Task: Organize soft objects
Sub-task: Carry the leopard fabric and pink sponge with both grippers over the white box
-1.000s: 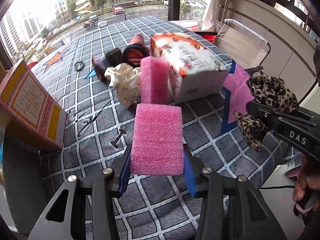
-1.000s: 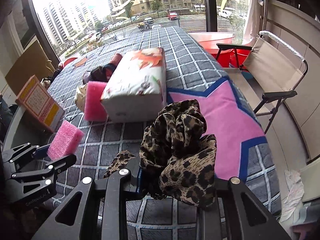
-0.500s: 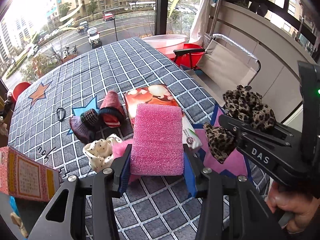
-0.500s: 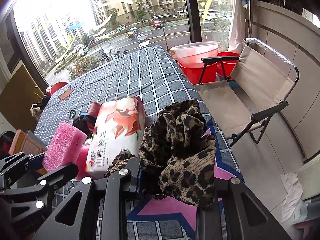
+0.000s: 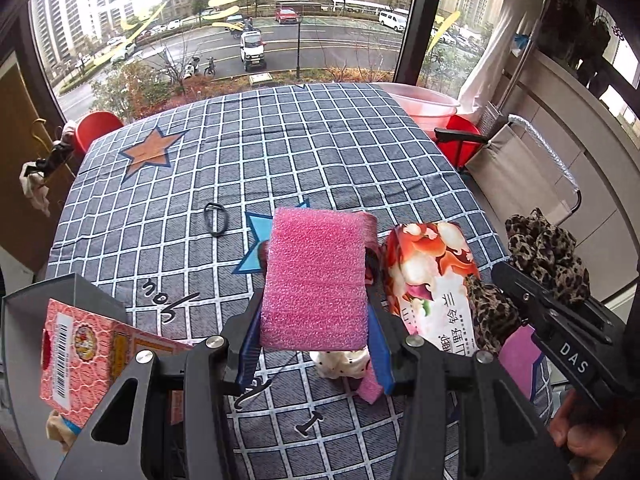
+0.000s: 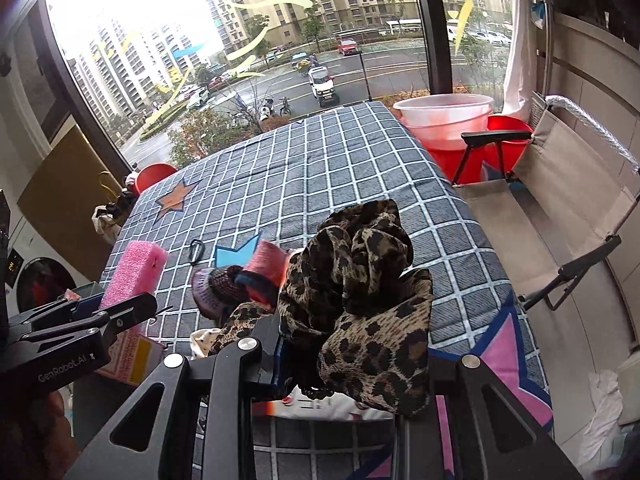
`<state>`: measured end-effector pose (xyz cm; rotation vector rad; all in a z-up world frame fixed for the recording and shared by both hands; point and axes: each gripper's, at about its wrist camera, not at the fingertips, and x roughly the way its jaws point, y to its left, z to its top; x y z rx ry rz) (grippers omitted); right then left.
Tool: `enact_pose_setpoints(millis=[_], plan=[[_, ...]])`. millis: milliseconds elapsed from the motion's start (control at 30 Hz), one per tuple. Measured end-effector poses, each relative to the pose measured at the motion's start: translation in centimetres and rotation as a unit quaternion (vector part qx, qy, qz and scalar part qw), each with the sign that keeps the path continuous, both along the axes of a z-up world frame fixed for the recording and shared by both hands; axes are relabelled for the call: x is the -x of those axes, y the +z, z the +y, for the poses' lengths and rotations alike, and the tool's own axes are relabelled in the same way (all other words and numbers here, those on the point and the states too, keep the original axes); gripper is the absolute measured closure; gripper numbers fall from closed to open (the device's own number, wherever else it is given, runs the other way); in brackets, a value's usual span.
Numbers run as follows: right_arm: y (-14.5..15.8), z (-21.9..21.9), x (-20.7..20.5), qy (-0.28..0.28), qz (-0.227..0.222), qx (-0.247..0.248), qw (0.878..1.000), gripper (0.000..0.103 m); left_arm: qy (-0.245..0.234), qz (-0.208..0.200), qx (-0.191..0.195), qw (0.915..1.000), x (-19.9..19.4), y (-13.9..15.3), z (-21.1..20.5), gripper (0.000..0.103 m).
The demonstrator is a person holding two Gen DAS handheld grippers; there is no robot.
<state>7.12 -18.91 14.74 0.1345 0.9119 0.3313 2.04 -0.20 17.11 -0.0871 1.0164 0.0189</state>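
A pink foam sponge [image 5: 316, 280] stands upright between the blue pads of my left gripper [image 5: 314, 320], which is shut on it above the checked tablecloth [image 5: 300, 148]. My right gripper [image 6: 340, 360] is shut on a bunched leopard-print cloth [image 6: 360, 292] that hides its fingertips. The left wrist view shows that cloth [image 5: 544, 252] and the right gripper [image 5: 552, 320] at the right. In the right wrist view the sponge [image 6: 136, 268] and the left gripper [image 6: 80, 320] sit at the left. Both hang side by side over the near part of the table.
Under the grippers lie a tissue pack [image 5: 432, 284], a second pink sponge [image 5: 370, 388], a dotted cloth [image 5: 340, 362] and knitted hats [image 6: 224, 284]. A black hair tie [image 5: 216, 220] lies farther out. A pink carton [image 5: 88, 360] stands left. A folding chair [image 6: 560, 200] and buckets [image 6: 452, 128] stand right.
Both grippers have risen and drawn back with their loads. The tissue pack, hats and second sponge now sit low under them, and the far table and window fill the view.
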Motion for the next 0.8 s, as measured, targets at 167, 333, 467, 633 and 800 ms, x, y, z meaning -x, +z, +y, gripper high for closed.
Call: enact_pose_setpoints(millis=[167,333,467,633,800], plan=[[0.9,3.1,0.3,0.03,-0.007,0.001,1.0,0.075,0.022,-0.01,0.007,0.9997,0.8,2.0,3.0,0.054],[1.6,5.5,1.0,0.063,-0.01,0.003,0.998,0.075,0.028,-0.005,0.016,0.9995,2.3,2.7,5.3,0.054],[1.6,7.0,1.4,0.093,0.011,-0.006,0.996,0.075,0.03,-0.003,0.018,0.9994,3.4,3.4,6.8,0.054],[2.8,8.7,2.4,0.115,-0.001,-0.002,0.993,0.075,0.038,-0.009,0.015,0.9991,4.3,4.0,8.5,0.054],[4.3,10.5,3.3,0.131,-0.018,0.003,0.991,0.075,0.056,-0.011,0.016,0.9982,5.5,3.9,10.6,0.054]])
